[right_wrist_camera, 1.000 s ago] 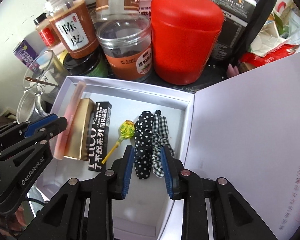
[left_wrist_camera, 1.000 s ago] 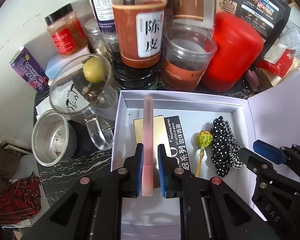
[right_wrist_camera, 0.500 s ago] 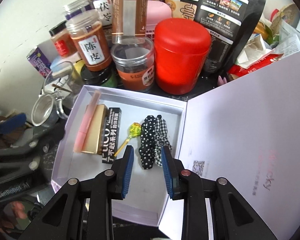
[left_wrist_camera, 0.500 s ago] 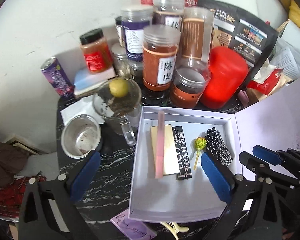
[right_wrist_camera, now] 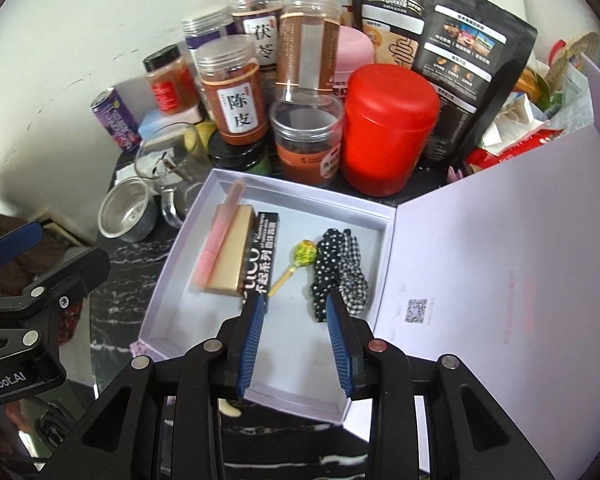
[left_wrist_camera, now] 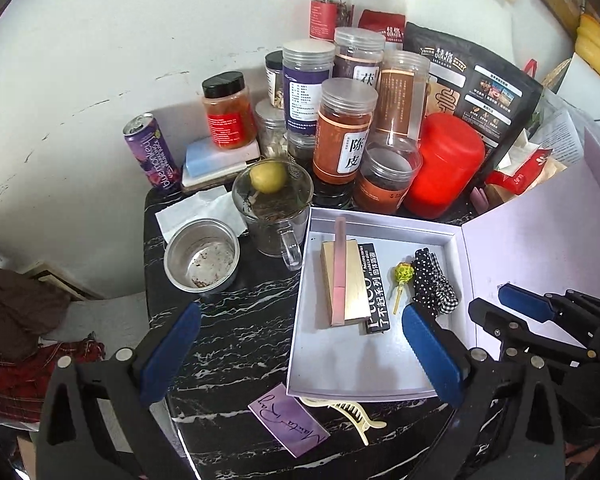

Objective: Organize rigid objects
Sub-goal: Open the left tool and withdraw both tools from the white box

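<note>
A white open box (left_wrist_camera: 376,384) lies on the black marble table. Inside, a pink stick (left_wrist_camera: 339,268) rests on a gold box (left_wrist_camera: 354,288), beside a black carton (left_wrist_camera: 374,292), a yellow-green lollipop (left_wrist_camera: 404,274) and spotted and checked scrunchies (left_wrist_camera: 434,284). My left gripper (left_wrist_camera: 300,312) hangs above the box's near left edge, open wide and holding nothing. In the right wrist view the pink stick (right_wrist_camera: 216,236), lollipop (right_wrist_camera: 304,252) and scrunchies (right_wrist_camera: 336,272) lie ahead of my right gripper (right_wrist_camera: 296,300). Its jaws are opening, with nothing between them.
Jars, a red canister (left_wrist_camera: 444,164) and a black pouch (left_wrist_camera: 472,92) crowd the back. A glass mug (left_wrist_camera: 274,208), metal cup (left_wrist_camera: 202,256) and purple can (left_wrist_camera: 152,152) stand left of the box. A purple card (left_wrist_camera: 288,420) and cream hair clip (left_wrist_camera: 352,416) lie in front. The open lid (left_wrist_camera: 540,240) rises on the right.
My left gripper let go of the pink stick, opened wide and drew up and back. My right gripper rose away from the scrunchies and its jaws parted a little.
</note>
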`<act>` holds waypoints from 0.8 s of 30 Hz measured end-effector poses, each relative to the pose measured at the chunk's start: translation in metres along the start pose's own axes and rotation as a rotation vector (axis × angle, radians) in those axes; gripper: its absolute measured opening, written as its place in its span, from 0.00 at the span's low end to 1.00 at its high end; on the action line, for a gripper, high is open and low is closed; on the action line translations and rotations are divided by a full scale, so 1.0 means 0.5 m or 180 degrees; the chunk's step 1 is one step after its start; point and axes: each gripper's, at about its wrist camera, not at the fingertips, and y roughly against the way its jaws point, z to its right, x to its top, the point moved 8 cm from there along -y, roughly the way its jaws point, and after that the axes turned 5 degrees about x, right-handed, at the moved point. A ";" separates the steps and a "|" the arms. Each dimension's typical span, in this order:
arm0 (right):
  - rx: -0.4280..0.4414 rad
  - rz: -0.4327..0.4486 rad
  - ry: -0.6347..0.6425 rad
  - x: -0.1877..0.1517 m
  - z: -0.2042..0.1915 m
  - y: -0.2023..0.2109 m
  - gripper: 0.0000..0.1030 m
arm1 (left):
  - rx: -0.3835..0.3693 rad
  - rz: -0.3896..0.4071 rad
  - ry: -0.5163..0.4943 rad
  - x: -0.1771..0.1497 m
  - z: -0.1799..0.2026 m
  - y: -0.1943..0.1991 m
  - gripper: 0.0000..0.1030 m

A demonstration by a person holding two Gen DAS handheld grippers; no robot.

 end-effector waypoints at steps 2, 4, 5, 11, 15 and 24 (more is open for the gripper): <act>0.0012 0.0022 0.0024 -0.003 -0.011 0.012 0.35 | 0.0001 0.0015 0.0006 -0.006 -0.007 0.014 1.00; 0.0019 0.0038 0.0053 -0.006 -0.021 0.023 0.36 | -0.0001 0.0030 0.0013 -0.012 -0.015 0.030 1.00; 0.0020 0.0045 0.0069 -0.008 -0.027 0.030 0.37 | -0.0004 0.0043 0.0019 -0.015 -0.020 0.040 1.00; 0.0072 0.0116 0.0163 -0.023 -0.068 0.072 0.38 | 0.0013 0.0134 0.0063 -0.035 -0.051 0.097 1.00; 0.0115 0.0168 0.0222 -0.040 -0.095 0.099 0.38 | 0.0016 0.0168 0.0107 -0.051 -0.075 0.133 1.00; 0.0208 0.0228 0.0380 -0.091 -0.154 0.152 0.39 | 0.0105 0.0270 0.0098 -0.100 -0.112 0.203 1.00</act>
